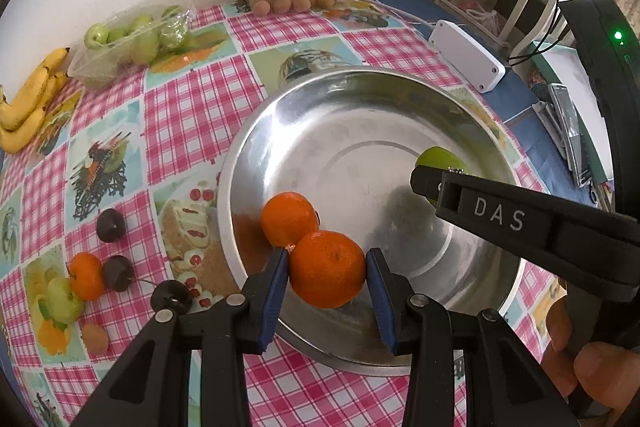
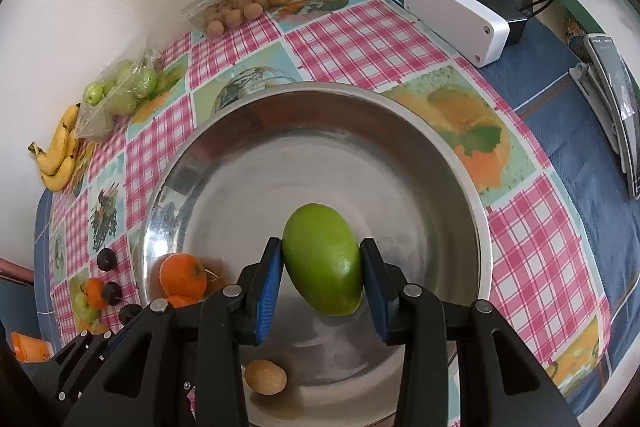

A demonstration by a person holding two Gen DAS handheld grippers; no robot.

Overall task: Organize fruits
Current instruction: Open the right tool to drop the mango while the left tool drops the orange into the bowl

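Left wrist view: my left hand-held gripper (image 1: pixel 327 281) is clamped on a tangerine (image 1: pixel 326 269) over the near-left rim of the steel bowl (image 1: pixel 280 115); a second tangerine (image 1: pixel 289 219) rests inside, touching it. My right hand-held gripper (image 2: pixel 322 277) is clamped on a green mango (image 2: pixel 322 259) above the bowl's middle. Far left on the checked surface (image 2: pixel 352 39): bananas (image 1: pixel 28 103), bagged green fruit (image 1: pixel 132 39).

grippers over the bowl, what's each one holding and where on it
Left gripper clamps a mandarin by its sides; right gripper clamps a green fruit across its middle.
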